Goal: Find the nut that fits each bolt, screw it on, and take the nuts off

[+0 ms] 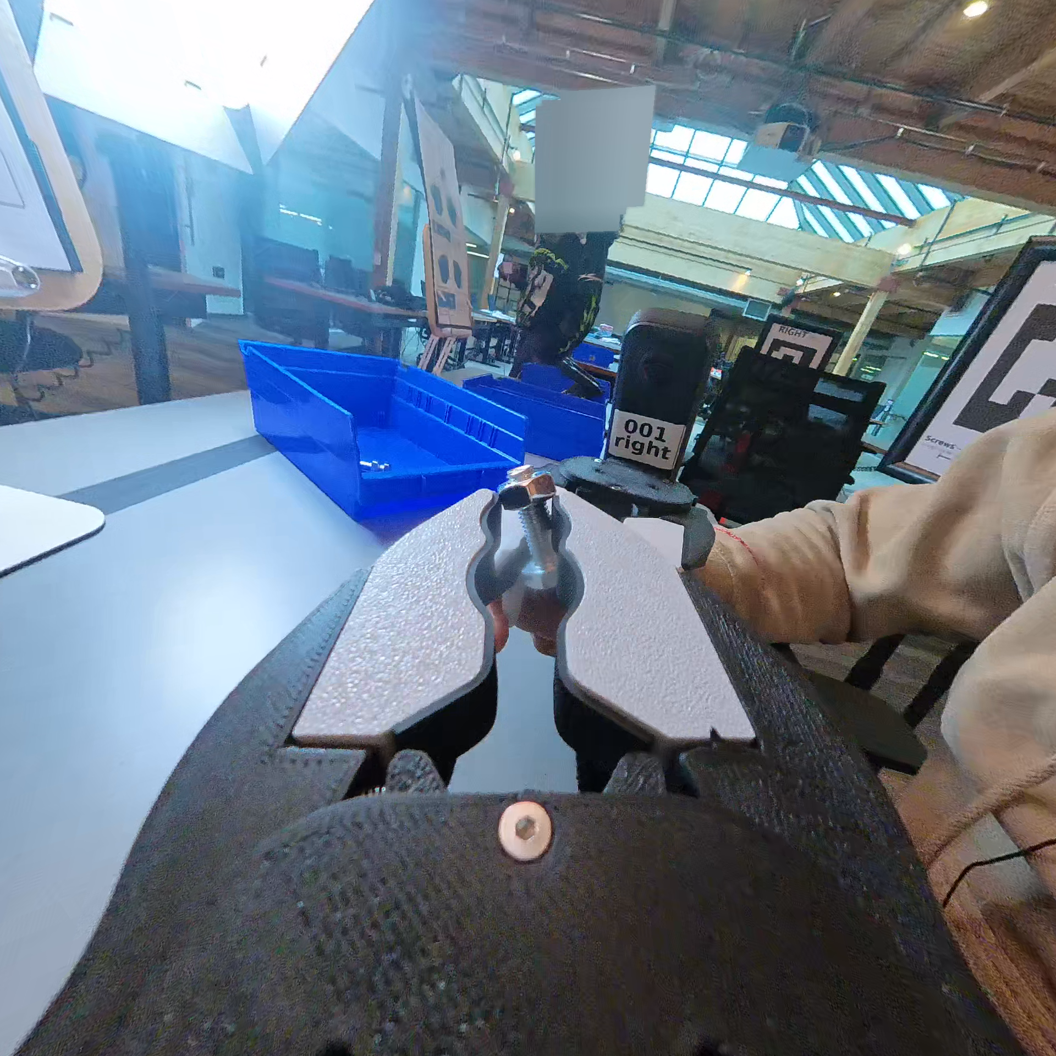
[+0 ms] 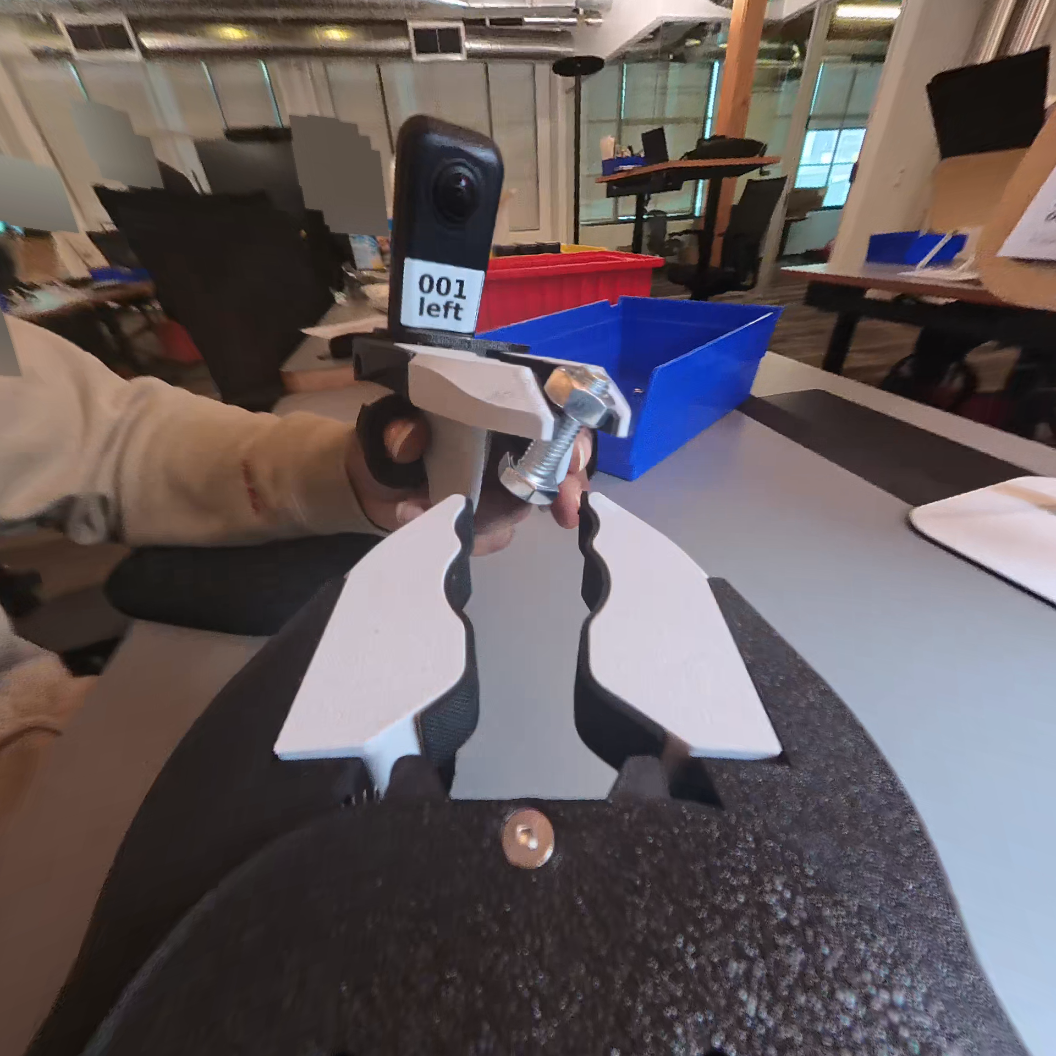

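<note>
Our left gripper (image 1: 526, 508) pinches a nutted bolt (image 1: 534, 543); our right gripper (image 2: 526, 508) gapes, spread; both cameras (image 2: 443, 228) wear white labels.

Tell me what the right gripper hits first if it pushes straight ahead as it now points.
Probably the bolt held in the left gripper, at its lower hex end, and the fingers beside it. The right gripper is open; depth is unclear.

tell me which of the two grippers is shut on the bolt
The left gripper: it is shut on the bolt, while the right gripper stands open and empty, facing it.
</note>
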`<state>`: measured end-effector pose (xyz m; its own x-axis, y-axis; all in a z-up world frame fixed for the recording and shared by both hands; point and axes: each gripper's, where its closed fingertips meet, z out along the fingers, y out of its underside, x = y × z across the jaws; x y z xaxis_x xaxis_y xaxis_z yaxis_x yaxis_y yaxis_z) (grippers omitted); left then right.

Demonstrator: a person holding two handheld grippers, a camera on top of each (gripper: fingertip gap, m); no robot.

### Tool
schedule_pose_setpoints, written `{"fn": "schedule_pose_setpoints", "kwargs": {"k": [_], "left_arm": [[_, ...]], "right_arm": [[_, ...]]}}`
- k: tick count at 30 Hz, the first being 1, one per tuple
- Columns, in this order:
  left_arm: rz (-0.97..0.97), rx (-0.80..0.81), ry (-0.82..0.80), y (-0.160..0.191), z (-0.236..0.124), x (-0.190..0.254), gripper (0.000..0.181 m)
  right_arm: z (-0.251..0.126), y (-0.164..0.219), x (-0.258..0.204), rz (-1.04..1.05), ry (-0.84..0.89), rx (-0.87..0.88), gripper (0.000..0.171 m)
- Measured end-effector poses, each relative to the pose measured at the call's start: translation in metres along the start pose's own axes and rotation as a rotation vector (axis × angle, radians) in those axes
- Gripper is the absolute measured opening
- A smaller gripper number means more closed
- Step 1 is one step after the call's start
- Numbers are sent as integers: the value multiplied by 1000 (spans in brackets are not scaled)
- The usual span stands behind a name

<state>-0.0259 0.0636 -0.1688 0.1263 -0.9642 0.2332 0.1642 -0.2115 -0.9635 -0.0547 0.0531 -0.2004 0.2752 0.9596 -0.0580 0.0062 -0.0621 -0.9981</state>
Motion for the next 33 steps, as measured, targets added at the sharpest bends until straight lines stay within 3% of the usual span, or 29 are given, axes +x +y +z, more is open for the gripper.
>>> {"fn": "schedule_pose_setpoints", "kwargs": {"k": [12, 18, 25, 33], "left_arm": [[181, 59, 100, -1, 1, 26, 16], [146, 33, 104, -7, -3, 26, 31], [202, -84, 57, 7, -1, 19, 20], [180, -57, 43, 1, -3, 16, 19]], "right_arm": [[-6, -16, -19, 45, -109, 75, 19], [-8, -6, -7, -157, 6, 11, 19], [-6, 4, -2, -252, 57, -44, 19], [-8, -2, 1, -241, 91, -11, 19]]}}
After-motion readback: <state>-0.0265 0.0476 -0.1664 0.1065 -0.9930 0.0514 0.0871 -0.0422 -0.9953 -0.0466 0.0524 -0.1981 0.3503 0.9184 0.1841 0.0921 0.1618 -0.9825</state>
